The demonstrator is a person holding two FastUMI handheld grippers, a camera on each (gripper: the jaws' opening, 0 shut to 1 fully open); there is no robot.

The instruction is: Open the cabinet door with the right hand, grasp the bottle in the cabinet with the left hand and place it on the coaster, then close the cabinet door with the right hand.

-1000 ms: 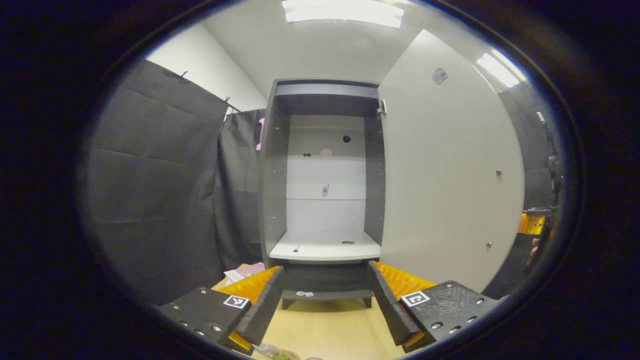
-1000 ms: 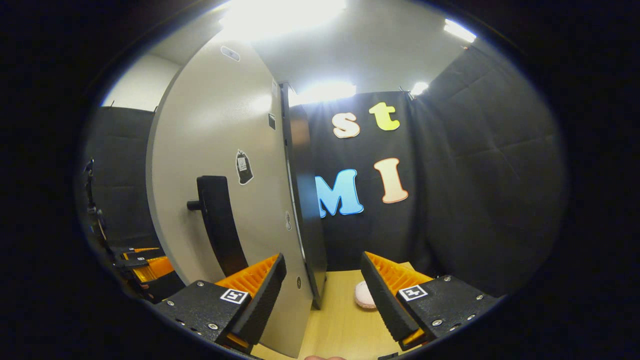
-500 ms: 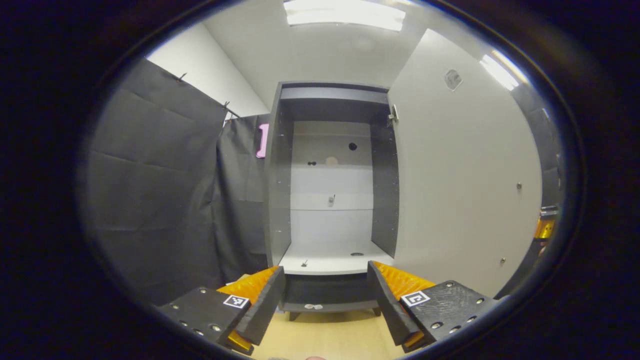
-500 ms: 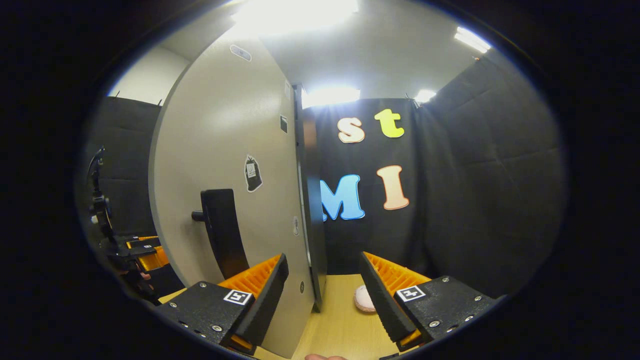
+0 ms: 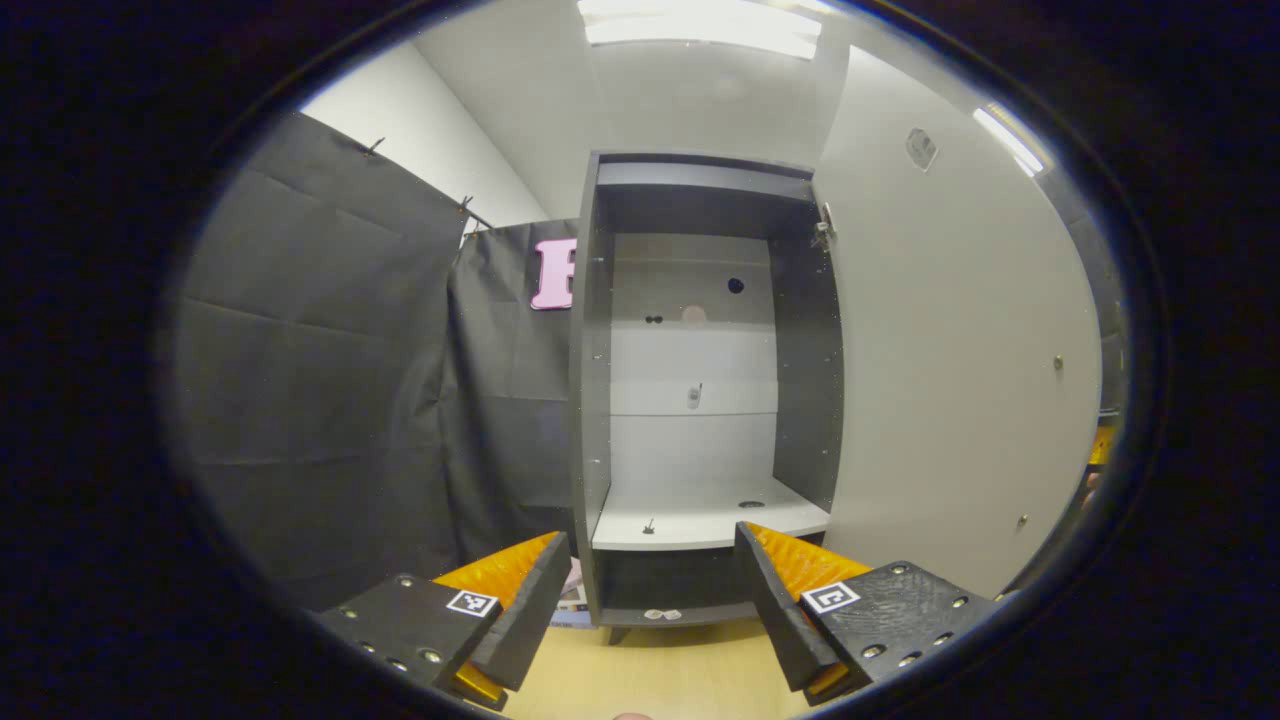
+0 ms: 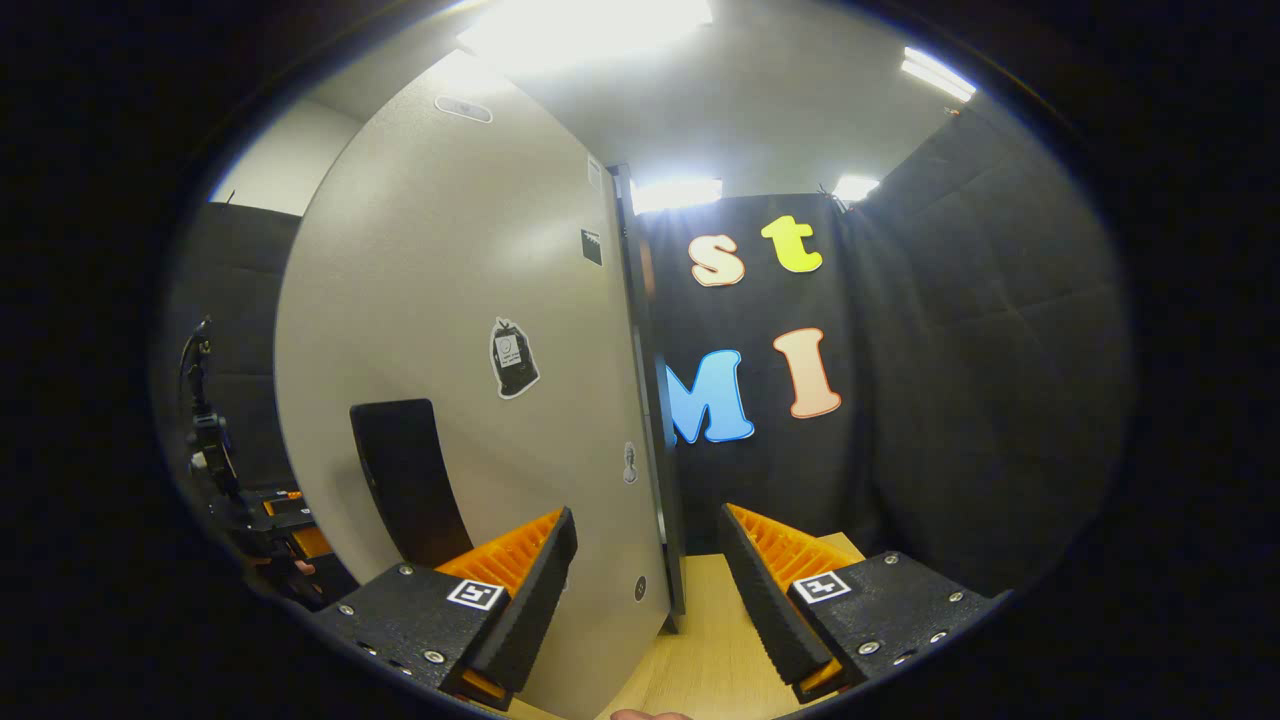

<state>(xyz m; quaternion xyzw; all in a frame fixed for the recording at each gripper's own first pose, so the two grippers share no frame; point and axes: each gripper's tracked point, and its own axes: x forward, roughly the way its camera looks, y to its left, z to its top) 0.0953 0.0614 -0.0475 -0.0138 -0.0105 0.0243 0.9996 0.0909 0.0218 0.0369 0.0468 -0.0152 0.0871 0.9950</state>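
The dark cabinet (image 5: 590,400) stands open in the left gripper view, its white shelf (image 5: 700,522) bearing only small fittings. Its pale door (image 5: 950,350) is swung out to the right. My left gripper (image 5: 650,610) is open, held a short way in front of the cabinet's base with nothing between its fingers. In the right gripper view the door's outer face (image 6: 470,330) carries a black handle (image 6: 400,480). My right gripper (image 6: 645,590) is open, and the door's hinged edge (image 6: 650,450) lines up between its fingers. The left gripper (image 6: 270,510) shows past the door at far left.
A light wooden tabletop (image 5: 640,670) runs under the cabinet and both grippers. Black cloth walls (image 5: 330,380) close in the left side and the back right (image 6: 950,380). A bit of the right gripper (image 5: 1100,445) peeks past the door's edge.
In the left gripper view the cabinet has drifted right and looks closer. In the right gripper view the door face has widened, the handle slid left, and the pink coaster has gone from sight.
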